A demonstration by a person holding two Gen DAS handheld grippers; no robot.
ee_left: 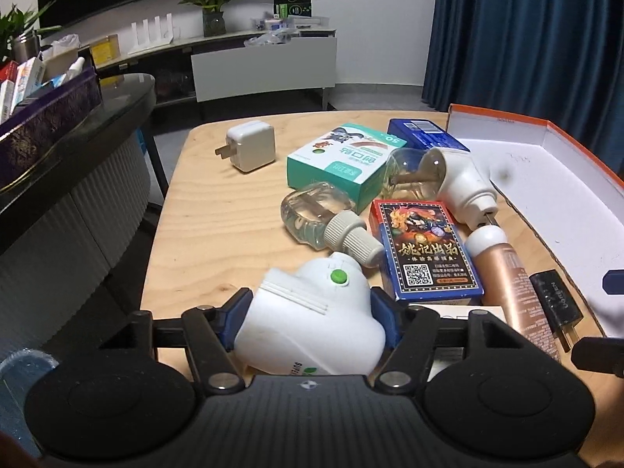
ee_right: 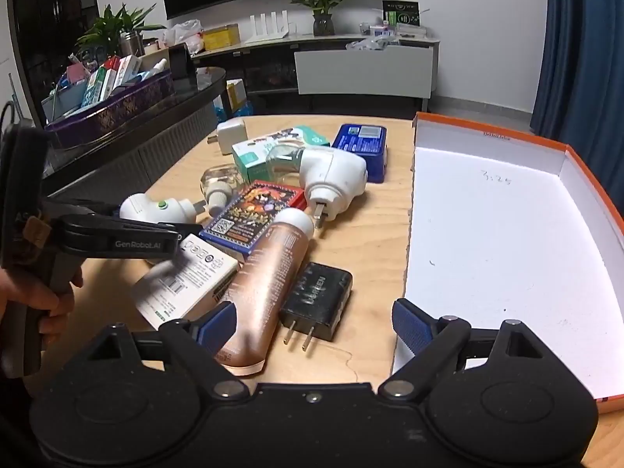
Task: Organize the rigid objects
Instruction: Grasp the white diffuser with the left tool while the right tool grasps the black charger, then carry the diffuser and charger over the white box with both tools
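Sorting has barely begun: my left gripper [ee_left: 310,321] has its fingers clamped on the white plug-in vaporizer [ee_left: 312,312], low over the table [ee_left: 202,210]. Clutter sits mid-table, my right gripper [ee_right: 314,327] is wide open above the bronze bottle [ee_right: 269,280], and the orange-rimmed box [ee_right: 507,234] is empty.

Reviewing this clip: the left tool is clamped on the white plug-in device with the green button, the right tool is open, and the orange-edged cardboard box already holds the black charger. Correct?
Not quite. The black charger lies on the wooden table, outside the orange-edged cardboard box, which holds nothing in the right wrist view. The rest stands: the left tool clamps the white plug-in device with the green button, and the right tool is open.
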